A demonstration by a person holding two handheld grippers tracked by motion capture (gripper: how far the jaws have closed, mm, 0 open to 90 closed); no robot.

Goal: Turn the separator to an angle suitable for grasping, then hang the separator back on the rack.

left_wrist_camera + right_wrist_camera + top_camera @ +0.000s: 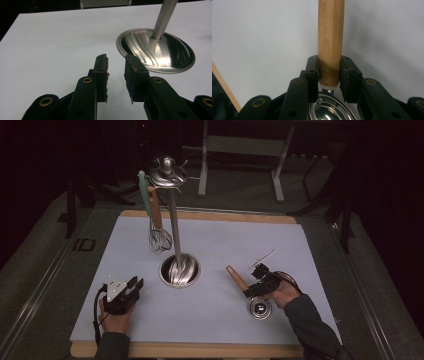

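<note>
The left tongs [134, 285] rested on the white table [215, 320] at about 8 o'clock, held in a hand [116, 317]. Their jaws stood a little way apart and held nothing. In the left gripper view, the bare table lay between the left tongs [116, 75] and the shiny round base [160, 53] just ahead, at their 1 o'clock.

In the middle of the table stood the metal stand [174, 220], a tall pole rising from that round base [179, 270]. A whisk [159, 232] with a wooden handle hung from the top of the stand, on its left side. Beside the whisk hung a pale green tool [144, 187].

The right tongs [254, 287] were at about 4 o'clock, well apart from the stand. Their jaws were closed tight on the wooden handle [236, 276] of a ladle, close to its metal end. The handle pointed to 10 o'clock. The ladle's little metal bowl [260, 308] sat just below the tongs, near the table's front. In the right gripper view, the handle [331, 40] stuck straight up between the jaws.
</note>
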